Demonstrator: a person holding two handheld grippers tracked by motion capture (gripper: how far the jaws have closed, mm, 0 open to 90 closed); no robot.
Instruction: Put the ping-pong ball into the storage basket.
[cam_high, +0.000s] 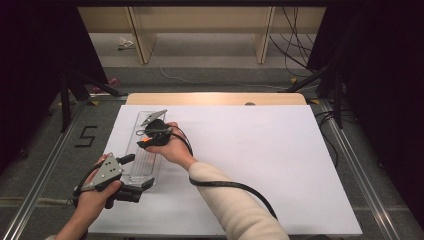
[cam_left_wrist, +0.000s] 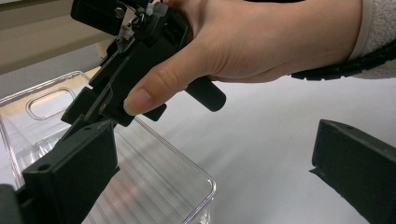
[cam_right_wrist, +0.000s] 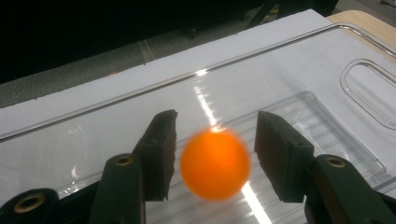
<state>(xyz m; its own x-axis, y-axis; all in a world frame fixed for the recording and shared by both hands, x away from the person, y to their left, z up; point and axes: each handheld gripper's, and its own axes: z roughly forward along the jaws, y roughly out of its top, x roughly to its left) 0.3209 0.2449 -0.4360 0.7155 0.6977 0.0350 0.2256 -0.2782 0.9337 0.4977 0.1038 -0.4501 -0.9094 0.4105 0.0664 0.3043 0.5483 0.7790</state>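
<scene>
Small orange ball was seen blurred between right gripper jaws, wide apart, ungripped, above clear plastic tray; release best kept low. Left gripper jaws spread, empty.

The right hand-held gripper has its jaws parted, while the left hand-held gripper is spread wide.

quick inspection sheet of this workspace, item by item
surface: white sheet over a wooden table.
job's things: clear plastic bin at the sheet's left; orange ball, blurred, between the right gripper's jaws, gaps both sides.
clutter: nothing seen on the sheet.
grippers: right gripper open, over the bin; left gripper open at the bin's near end.
cables: black cable trails along the right forearm.
surroundings: wooden shelving, loose floor cables, a "5" marked on the floor.
</scene>
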